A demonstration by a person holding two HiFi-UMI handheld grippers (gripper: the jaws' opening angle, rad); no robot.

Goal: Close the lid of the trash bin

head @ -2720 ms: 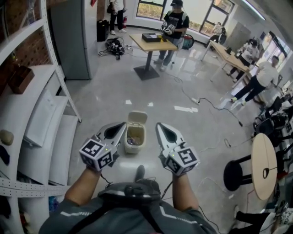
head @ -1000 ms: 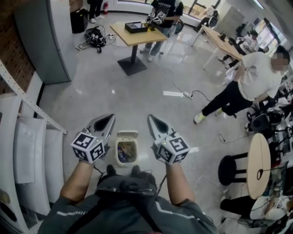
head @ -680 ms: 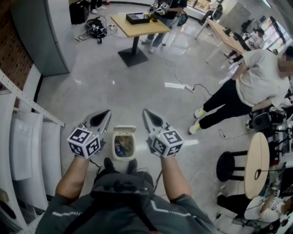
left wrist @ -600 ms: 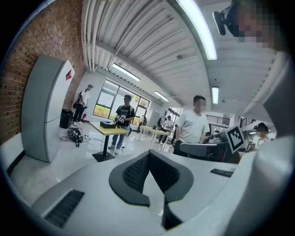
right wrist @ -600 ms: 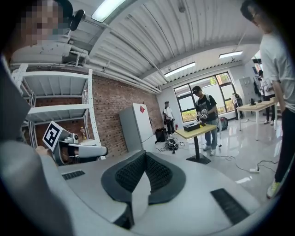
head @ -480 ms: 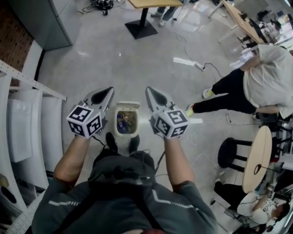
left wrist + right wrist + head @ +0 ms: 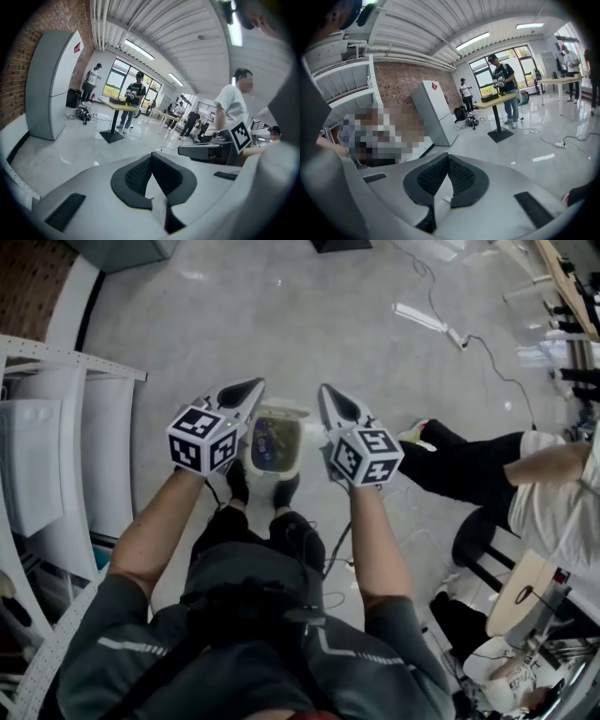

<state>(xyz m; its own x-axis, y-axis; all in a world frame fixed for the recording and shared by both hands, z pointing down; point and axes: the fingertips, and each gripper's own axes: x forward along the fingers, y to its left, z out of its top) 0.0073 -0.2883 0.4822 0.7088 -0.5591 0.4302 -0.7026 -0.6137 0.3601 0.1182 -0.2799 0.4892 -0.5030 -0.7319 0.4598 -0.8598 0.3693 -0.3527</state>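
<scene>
On the floor just ahead of the person's shoes (image 7: pixel 237 482), the trash bin (image 7: pixel 273 442) sits between the left gripper (image 7: pixel 246 392) and the right gripper (image 7: pixel 328 399), its lid (image 7: pixel 284 412) up; both grippers' jaws are pressed together, holding nothing

My left claw (image 7: pixel 253 386) and right claw (image 7: pixel 326 392) are pale grey with black insets. Each carries a cube (image 7: pixel 201 438) of black squares on white. Their pads (image 7: pixel 136 174) are black with a fine knobbly weave. The trash bin (image 7: pixel 272 471) is cream and dark inside, with mixed coloured scraps. The floor (image 7: pixel 281 315) is glossy grey, the shelves (image 7: pixel 103 456) are white and the wall (image 7: pixel 28 282) is red-brown brick. My 2 shoes (image 7: pixel 238 486) are black.
</scene>
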